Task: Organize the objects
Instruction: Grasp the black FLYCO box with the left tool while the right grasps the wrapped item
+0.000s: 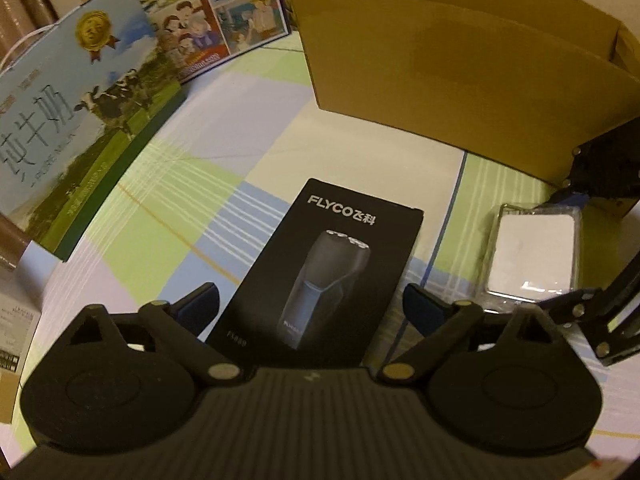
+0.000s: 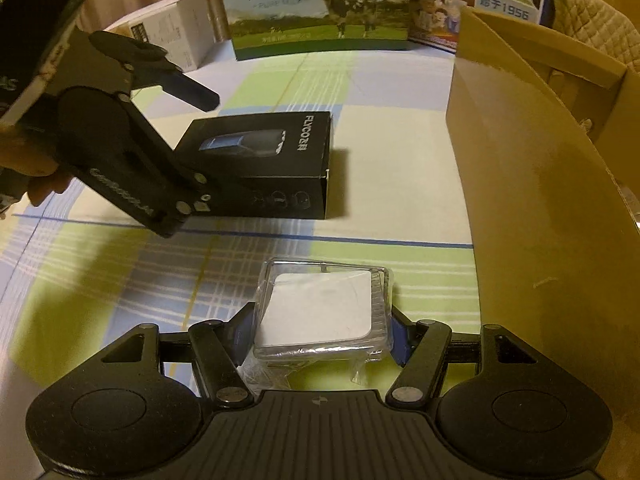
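A black FLYCO shaver box (image 1: 332,264) lies flat on the checked tablecloth; it also shows in the right wrist view (image 2: 272,160). My left gripper (image 1: 310,308) is open, its jaws wide on either side of the box's near end, not touching it. A clear plastic case with a white insert (image 2: 324,312) lies to the right; it also shows in the left wrist view (image 1: 532,256). My right gripper (image 2: 322,330) has its blue pads (image 2: 243,332) pressed against both sides of the case. An open cardboard box (image 1: 460,64) stands behind.
Two milk cartons (image 1: 80,132) (image 1: 216,20) stand at the back left on the tablecloth (image 1: 248,128). A white carton (image 2: 172,28) stands far left. The cardboard box wall (image 2: 540,200) rises close on the right of the right gripper.
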Available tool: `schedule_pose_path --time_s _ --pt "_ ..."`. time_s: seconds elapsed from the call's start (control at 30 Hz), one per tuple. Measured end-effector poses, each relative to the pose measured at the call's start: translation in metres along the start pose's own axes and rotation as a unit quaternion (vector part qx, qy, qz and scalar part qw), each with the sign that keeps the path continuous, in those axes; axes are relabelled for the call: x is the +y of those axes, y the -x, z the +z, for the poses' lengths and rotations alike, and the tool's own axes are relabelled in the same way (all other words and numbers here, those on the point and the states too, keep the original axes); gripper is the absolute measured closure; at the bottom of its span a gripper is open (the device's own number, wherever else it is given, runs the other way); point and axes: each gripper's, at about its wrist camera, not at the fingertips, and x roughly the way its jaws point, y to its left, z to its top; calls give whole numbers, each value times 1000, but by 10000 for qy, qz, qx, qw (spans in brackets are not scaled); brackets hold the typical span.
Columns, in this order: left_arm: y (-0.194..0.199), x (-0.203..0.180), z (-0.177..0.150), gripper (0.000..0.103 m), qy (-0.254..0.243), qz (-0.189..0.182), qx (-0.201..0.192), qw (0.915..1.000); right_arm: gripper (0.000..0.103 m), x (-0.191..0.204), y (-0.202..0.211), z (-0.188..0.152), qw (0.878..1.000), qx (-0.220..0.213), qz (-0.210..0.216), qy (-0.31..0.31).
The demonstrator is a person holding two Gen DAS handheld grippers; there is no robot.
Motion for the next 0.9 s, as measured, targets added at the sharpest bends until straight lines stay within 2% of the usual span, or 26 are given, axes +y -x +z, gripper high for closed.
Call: schedule_pose_path --time_s 0.13,0.23,0.3,0.37,0.47,0.53,0.6,0.67,0.77,0.83,0.9 --pt "-3 1 2 15 -21 6 137 9999 42 -1 0 -2 10000 -47 1 21" --pt "7 -3 -1 30 14 169 216 9996 42 -2 -1 -2 10000 -51 -1 24" --pt "17 -9 -8 47 151 320 334 9988 42 -1 -2 -2 10000 -56 -18 48" --pt "27 -17 -19 52 281 511 445 9973 42 0 -1 -3 10000 -52 0 49" --pt "40 -25 -37 52 585 589 483 9954 42 2 1 -6 10000 -38 40 71" --pt "43 -23 -48 52 800 477 499 9944 42 5 1 -7 9999 -31 57 100" --pt "46 -22 -52 38 737 591 424 9946 42 6 2 -7 9999 -43 65 102" --pt "51 -17 -50 32 683 648 307 9951 42 5 6 -6 9999 -80 53 120" --pt "57 -6 -38 17 626 610 10 9962 42 4 7 -2 9998 -127 -4 164" --pt "54 -2 -28 15 425 582 -78 9974 42 2 6 2 9997 -136 -35 202" --pt "44 1 -20 14 217 542 15 9983 42 2 1 8 9994 -141 -130 303"
